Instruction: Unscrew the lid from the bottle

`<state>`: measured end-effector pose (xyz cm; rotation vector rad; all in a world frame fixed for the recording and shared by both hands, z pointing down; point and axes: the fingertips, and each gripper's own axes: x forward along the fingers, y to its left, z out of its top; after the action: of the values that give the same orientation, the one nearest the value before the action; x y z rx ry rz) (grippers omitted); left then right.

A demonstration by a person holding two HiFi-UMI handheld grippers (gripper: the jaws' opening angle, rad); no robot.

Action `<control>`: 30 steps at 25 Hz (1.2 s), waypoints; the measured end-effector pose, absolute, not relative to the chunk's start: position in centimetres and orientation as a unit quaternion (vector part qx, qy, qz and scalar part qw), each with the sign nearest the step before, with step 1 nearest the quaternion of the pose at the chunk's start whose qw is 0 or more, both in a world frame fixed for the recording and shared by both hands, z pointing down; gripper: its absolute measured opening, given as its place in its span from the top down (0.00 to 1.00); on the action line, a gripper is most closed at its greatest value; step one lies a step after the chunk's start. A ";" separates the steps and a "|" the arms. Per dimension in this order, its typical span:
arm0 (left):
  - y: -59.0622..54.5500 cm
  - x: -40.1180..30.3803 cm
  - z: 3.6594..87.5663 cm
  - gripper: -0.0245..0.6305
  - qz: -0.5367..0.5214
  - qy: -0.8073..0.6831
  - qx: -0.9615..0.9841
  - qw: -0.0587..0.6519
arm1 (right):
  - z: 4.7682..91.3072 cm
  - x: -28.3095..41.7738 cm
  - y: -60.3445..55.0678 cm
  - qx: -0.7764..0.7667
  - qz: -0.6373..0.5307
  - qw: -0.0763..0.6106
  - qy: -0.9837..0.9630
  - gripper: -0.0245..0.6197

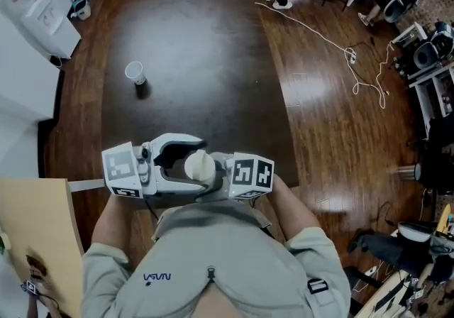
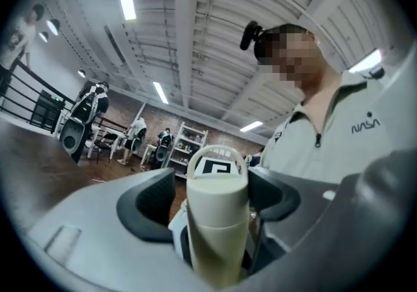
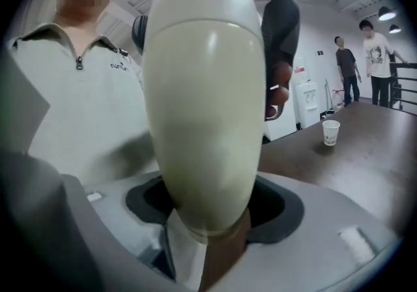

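The dark bench [image 1: 213, 61] lies open from near edge to far edge, and a gripper could sweep across it anywhere but toward the left edge, where a paper cup [image 1: 135, 72] stands. A tan board [image 1: 35, 238] rises beside the near left corner and a white unit [image 1: 46, 22] stands off the far left corner, while the right edge gives onto wooden floor [image 1: 333, 118] crossed by a loose cable [image 1: 351, 55]. Above the near edge the bottle [image 1: 199, 165] hangs close against the person's chest [image 1: 213, 253], leaving passage only on its far side.

Bottle [image 1: 200, 165] cream; table [image 1: 198, 47] dark brown; cup [image 1: 135, 70] white; floor [image 1: 333, 118] reddish-brown wood grain.
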<state>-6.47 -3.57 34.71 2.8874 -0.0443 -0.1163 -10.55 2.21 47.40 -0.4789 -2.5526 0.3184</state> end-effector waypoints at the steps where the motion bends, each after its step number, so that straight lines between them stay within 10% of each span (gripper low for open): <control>1: -3.4 -6.3 34.7 0.42 -0.039 -0.004 0.991 0.130 | 47.4 -10.5 2.4 -0.183 0.114 0.262 -0.941 0.49; 30: -8.3 -6.6 36.3 0.50 -0.020 -0.367 0.929 0.034 | 49.6 -10.5 -8.4 0.226 0.071 0.278 -0.931 0.49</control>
<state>-6.57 -8.34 36.35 2.8586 -1.1285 -0.0603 -10.49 -8.40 49.63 0.6064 -2.4978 0.1915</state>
